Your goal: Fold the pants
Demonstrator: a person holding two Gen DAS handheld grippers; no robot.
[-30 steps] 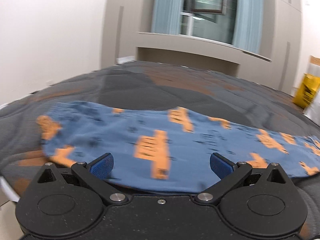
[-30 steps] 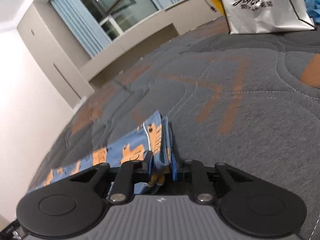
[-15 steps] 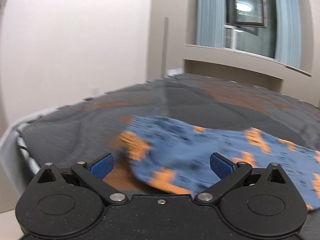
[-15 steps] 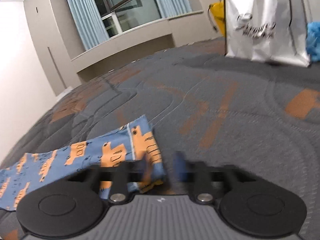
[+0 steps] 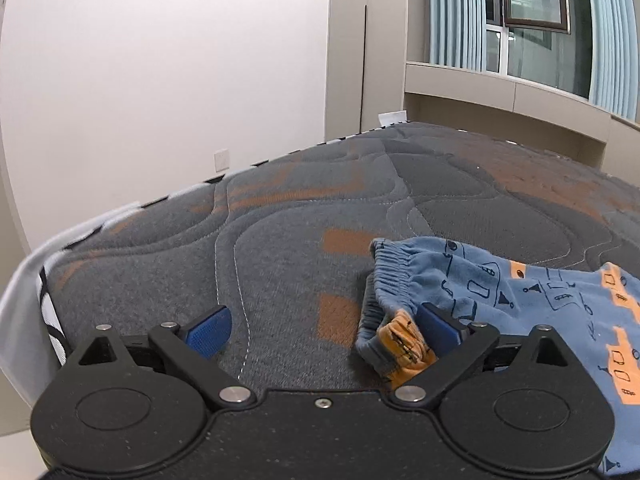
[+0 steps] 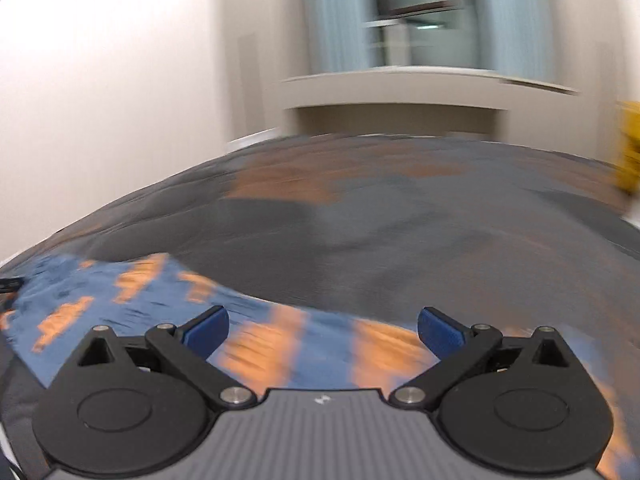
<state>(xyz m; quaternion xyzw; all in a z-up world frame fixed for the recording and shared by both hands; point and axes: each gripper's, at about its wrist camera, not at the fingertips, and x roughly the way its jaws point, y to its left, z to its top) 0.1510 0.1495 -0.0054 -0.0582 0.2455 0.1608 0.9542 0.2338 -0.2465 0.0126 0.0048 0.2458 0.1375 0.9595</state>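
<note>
Blue pants point(image 5: 472, 284) printed with orange vehicles lie on the grey quilted bed point(image 5: 304, 240). In the left wrist view their elastic waistband end sits at the lower right, bunched against my right-hand pad. My left gripper point(image 5: 322, 330) is open, bare mattress between most of its span. In the blurred right wrist view the pants point(image 6: 280, 344) stretch flat across the lower frame. My right gripper point(image 6: 322, 330) hovers over them, jaws opening wide, pads pressing on nothing.
The bed's left edge point(image 5: 44, 280) with a white striped border drops off near a white wall. A window with pale blue curtains point(image 5: 532, 20) and a ledge stand beyond the bed. Something yellow point(image 6: 630, 148) shows at the far right edge.
My right gripper let go of the pants' leg end, opened wide and swung left over the cloth. My left gripper slid left along the pants to the waistband end.
</note>
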